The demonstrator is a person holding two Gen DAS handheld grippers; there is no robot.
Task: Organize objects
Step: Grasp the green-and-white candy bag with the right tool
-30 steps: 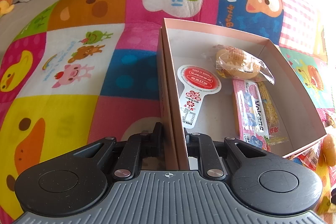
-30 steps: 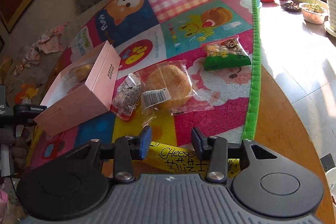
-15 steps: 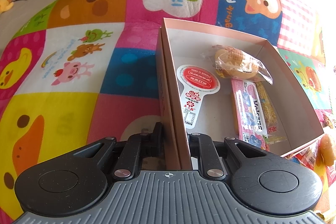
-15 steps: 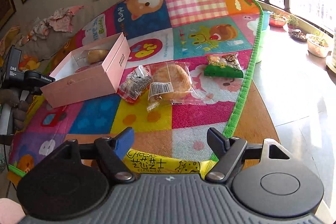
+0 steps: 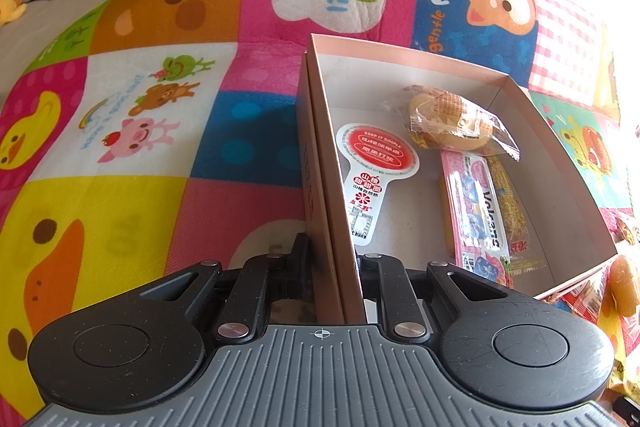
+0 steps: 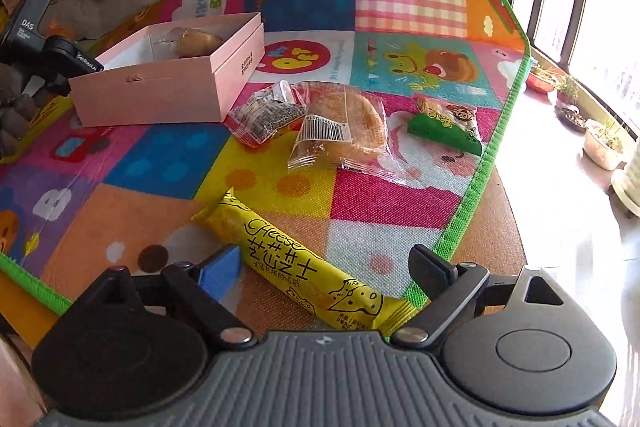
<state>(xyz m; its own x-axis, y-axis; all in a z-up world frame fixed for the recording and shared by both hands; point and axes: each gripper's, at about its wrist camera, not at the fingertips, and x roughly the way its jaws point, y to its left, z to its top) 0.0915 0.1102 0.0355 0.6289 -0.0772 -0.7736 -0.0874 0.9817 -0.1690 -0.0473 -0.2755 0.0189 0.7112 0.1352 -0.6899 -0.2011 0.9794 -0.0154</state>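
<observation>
In the left wrist view, the left hand-held gripper point(image 5: 332, 263) pinches the near wall of the shallow pink cardboard box point(image 5: 472, 65), which already holds a clear-wrapped bun point(image 5: 456, 121), a white paddle-shaped sachet with a red disc point(image 5: 370, 167) and a pink snack bar point(image 5: 474, 211).

In the right wrist view, the right hand-held gripper point(image 6: 324, 263), whose jaws have just been opening, stands spread around the yellow cheese stick packet point(image 6: 296, 259) lying on the patchwork mat point(image 6: 400, 203), pads off it. A wrapped round pastry point(image 6: 340, 123), a dark-printed packet point(image 6: 266, 115) and a green packet point(image 6: 448, 125) are still unpacked beside the box: roughly half done, I judge.
</observation>
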